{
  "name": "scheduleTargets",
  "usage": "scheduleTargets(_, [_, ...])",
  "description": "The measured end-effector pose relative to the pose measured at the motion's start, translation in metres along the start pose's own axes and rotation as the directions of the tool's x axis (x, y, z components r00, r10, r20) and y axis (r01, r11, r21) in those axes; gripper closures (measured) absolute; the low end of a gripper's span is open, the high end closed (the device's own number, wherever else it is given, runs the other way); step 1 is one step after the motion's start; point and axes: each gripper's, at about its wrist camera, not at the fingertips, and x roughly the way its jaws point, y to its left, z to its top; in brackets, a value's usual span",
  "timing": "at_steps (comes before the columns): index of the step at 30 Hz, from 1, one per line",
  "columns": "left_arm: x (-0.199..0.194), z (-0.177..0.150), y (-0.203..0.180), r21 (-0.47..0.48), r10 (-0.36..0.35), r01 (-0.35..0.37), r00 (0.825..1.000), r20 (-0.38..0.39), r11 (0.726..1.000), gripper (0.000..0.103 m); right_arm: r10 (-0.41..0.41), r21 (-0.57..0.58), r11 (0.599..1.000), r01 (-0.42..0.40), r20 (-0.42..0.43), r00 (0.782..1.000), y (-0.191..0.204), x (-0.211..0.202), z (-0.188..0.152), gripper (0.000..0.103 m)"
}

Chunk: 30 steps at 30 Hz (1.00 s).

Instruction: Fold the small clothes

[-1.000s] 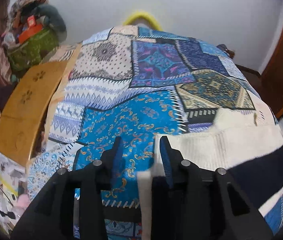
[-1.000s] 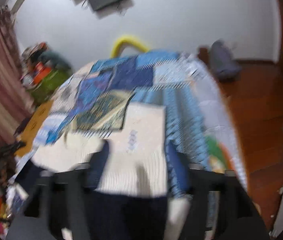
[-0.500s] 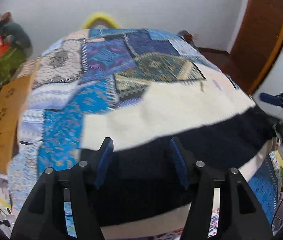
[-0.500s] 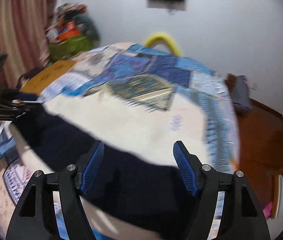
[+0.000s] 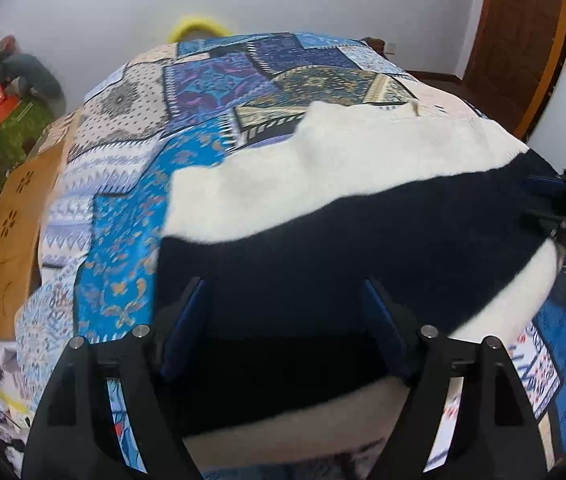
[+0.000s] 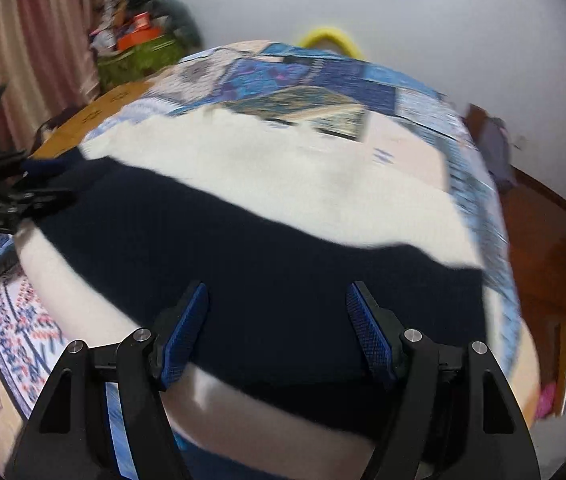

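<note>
Sweater (image 5: 323,216) lies spread under both open claws' tips.

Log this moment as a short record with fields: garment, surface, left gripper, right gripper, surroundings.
garment: cream knit sweater with a wide navy band, spread flat
surface: blue patchwork-print bedspread beneath the garment
left gripper: left gripper over the navy band, jaws opening, nothing pinched
right gripper: right gripper open over the navy band, pads clear of the cloth
surroundings: brown cardboard box beside the bed, yellow hoop behind it, brown wooden door
</note>
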Motion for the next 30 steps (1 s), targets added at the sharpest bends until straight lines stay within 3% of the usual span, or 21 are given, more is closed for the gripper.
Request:
scheduleTargets(5, [-0.012, -0.015, 0.021, -0.051, 0.040, -0.040, 0.999, 0.009, 0.998, 0.024, -0.046, 0.079, 0.996, 0.047, -0.007, 0.999, -0.035, -0.023, -0.026, 0.041])
scheduleTargets(9, [-0.017, -0.029, 0.039, -0.092, 0.082, -0.083, 0.997, -0.008, 0.992, 0.024, -0.024, 0.155, 0.988, 0.024, 0.000, 1.000, -0.052, -0.045, -0.045, 0.055])
scheduleTargets(13, [-0.027, -0.043, 0.062, -0.153, 0.120, -0.122, 0.993, -0.022, 0.981, 0.024, -0.084, 0.157, 0.984, 0.084, -0.009, 0.996, -0.050, -0.055, -0.053, 0.052])
scheduleTargets(18, [-0.049, -0.050, 0.073, -0.191, 0.152, -0.150, 0.988, -0.003, 0.970, 0.024, -0.106, 0.183, 0.978, 0.100, 0.023, 0.994, -0.052, -0.069, -0.053, 0.051])
scheduleTargets(21, [-0.066, -0.050, 0.073, -0.218, 0.171, -0.163, 0.985, 0.019, 0.962, 0.024, -0.130, 0.166, 0.979, 0.119, 0.060, 0.990, -0.045, -0.082, -0.045, 0.044])
scheduleTargets(24, [-0.079, -0.053, 0.071, -0.272, 0.125, -0.111, 0.991, 0.036, 0.956, 0.023, -0.142, 0.135, 0.983, 0.126, 0.113, 0.983, -0.034, -0.093, -0.034, 0.037])
scheduleTargets(27, [-0.080, -0.057, 0.065, -0.340, 0.025, -0.012, 0.999, 0.035, 0.940, 0.021, -0.128, 0.102, 0.988, 0.113, 0.158, 0.979, -0.020, -0.095, -0.020, 0.030])
scheduleTargets(30, [-0.071, -0.063, 0.053, -0.389, -0.089, 0.087, 0.996, 0.015, 0.917, 0.021, -0.095, 0.072, 0.994, 0.083, 0.177, 0.980, -0.004, -0.089, -0.009, 0.028])
